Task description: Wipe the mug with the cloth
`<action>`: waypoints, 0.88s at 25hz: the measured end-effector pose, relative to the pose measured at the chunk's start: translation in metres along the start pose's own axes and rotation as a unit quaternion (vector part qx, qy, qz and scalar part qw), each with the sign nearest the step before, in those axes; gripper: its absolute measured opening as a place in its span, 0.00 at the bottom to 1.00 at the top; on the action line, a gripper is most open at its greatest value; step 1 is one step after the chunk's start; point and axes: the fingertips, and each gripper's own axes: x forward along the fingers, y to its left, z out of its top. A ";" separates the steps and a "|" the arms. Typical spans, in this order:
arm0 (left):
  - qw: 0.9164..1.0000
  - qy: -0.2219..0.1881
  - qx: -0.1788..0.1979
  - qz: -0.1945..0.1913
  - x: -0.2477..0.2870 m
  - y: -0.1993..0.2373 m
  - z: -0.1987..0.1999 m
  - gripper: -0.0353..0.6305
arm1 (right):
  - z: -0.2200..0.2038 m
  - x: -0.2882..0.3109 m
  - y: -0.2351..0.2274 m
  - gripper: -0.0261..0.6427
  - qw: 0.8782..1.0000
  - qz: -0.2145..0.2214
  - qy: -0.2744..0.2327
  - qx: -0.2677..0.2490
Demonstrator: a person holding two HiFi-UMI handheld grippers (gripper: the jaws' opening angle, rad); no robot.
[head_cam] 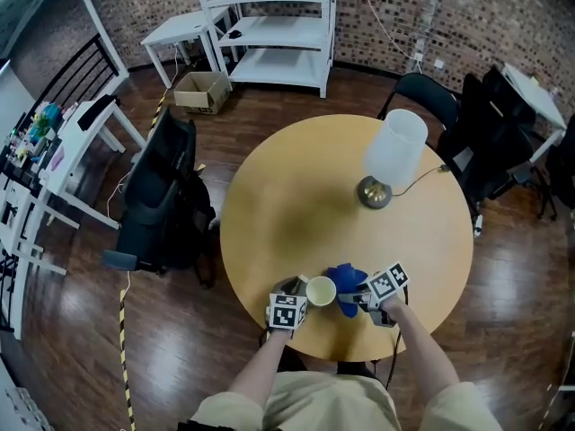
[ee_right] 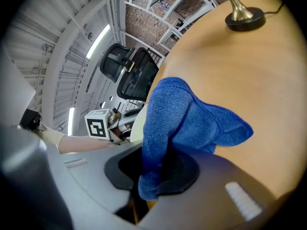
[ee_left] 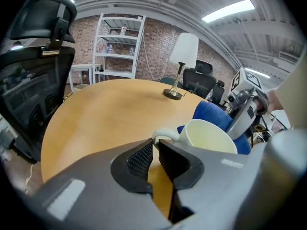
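Observation:
A cream mug point(head_cam: 321, 290) stands near the front edge of the round wooden table point(head_cam: 296, 196). My left gripper point(head_cam: 304, 289) is at the mug's left, and its jaws pinch the mug's handle point(ee_left: 163, 134) at their tips point(ee_left: 155, 143). The mug's open mouth point(ee_left: 208, 135) faces up and is empty. My right gripper point(head_cam: 359, 298) is shut on a blue cloth point(head_cam: 346, 278), which bunches out of its jaws point(ee_right: 153, 171) and presses against the mug's right side. The cloth point(ee_left: 213, 114) shows behind the mug in the left gripper view. A sliver of the mug point(ee_right: 136, 123) shows past the cloth point(ee_right: 182, 119).
A table lamp point(head_cam: 391, 155) with a white shade stands on the far right of the table, its cord running off to the right. A black office chair point(head_cam: 162, 196) is at the table's left, more chairs point(head_cam: 485, 133) at the right. White shelves point(head_cam: 278, 25) and a cardboard box point(head_cam: 202, 91) lie beyond.

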 end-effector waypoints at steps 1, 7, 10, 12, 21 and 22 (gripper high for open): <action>1.000 -0.003 -0.009 0.010 -0.002 0.003 -0.001 0.10 | -0.001 0.002 0.003 0.12 1.000 -0.003 -0.005 -0.008; 0.997 -0.010 -0.045 0.058 -0.015 0.014 -0.007 0.10 | -0.010 0.013 0.014 0.12 0.997 -0.039 -0.014 -0.064; 0.995 -0.013 -0.069 0.072 -0.021 0.018 -0.012 0.10 | -0.008 0.017 0.018 0.12 0.994 -0.066 -0.043 -0.073; 0.994 -0.012 -0.081 0.079 -0.024 0.019 -0.014 0.10 | -0.006 0.018 0.018 0.12 0.992 -0.078 -0.076 -0.063; 0.987 -0.006 -0.117 0.114 -0.048 0.023 -0.037 0.10 | -0.004 0.027 0.020 0.12 0.987 -0.105 -0.097 -0.079; 0.986 -0.005 -0.120 0.118 -0.051 0.023 -0.040 0.10 | -0.002 0.028 0.019 0.12 0.986 -0.104 -0.101 -0.077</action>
